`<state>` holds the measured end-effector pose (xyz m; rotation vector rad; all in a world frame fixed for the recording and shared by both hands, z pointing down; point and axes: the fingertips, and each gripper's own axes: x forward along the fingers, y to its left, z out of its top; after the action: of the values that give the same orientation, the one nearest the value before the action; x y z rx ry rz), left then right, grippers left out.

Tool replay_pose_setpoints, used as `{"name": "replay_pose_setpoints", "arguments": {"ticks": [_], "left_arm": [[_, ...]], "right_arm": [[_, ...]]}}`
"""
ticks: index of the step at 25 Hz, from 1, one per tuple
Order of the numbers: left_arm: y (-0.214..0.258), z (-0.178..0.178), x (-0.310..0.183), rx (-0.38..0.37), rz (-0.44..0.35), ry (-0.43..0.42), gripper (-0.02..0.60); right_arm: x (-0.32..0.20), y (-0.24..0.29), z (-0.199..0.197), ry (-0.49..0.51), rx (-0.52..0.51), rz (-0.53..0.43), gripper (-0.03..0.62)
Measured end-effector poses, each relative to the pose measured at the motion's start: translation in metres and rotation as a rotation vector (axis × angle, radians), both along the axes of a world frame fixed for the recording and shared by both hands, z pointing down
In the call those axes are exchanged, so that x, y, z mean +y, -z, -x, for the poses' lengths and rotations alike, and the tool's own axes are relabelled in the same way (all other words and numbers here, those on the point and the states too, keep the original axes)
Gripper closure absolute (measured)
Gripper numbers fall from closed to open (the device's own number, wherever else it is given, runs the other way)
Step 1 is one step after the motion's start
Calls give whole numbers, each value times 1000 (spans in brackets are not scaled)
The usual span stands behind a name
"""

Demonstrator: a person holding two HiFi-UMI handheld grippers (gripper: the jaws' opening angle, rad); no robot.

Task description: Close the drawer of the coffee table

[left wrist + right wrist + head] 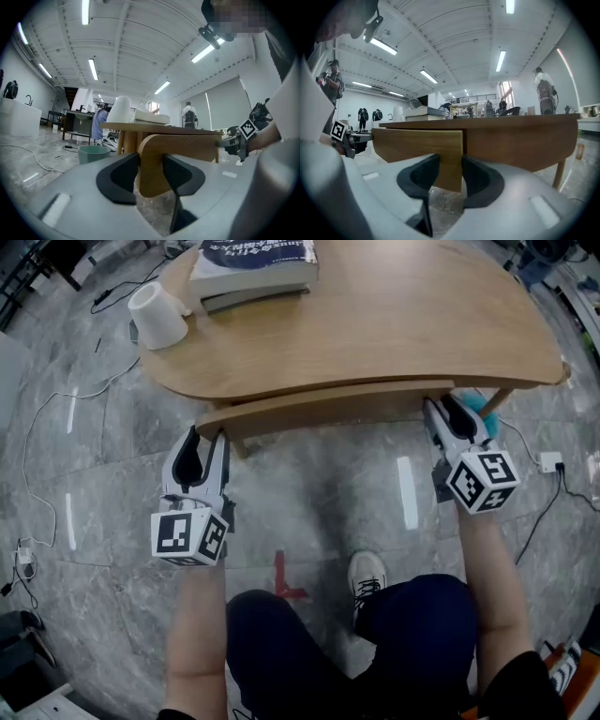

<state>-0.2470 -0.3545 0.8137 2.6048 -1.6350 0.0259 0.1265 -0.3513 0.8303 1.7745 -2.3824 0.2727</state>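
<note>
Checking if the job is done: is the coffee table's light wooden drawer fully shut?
No, the light wooden drawer juts out past the edge of the rounded wooden tabletop.

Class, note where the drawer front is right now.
Head view: the drawer front juts out under the coffee table's near edge, its left end held by the left tongs, its right end by the right tongs.

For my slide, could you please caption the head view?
Left claw and right claw clamp opposite ends of the drawer jutting from the table.
</note>
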Motion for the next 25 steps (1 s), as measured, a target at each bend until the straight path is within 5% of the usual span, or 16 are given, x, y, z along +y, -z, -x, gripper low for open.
{"name": "replay_pose_setpoints", "arguments": {"ticks": [25], "left_arm": [[-5,5,-43,4,25,135,414]], "right_arm": [[-37,-2,4,-183,42,-2,445]]}}
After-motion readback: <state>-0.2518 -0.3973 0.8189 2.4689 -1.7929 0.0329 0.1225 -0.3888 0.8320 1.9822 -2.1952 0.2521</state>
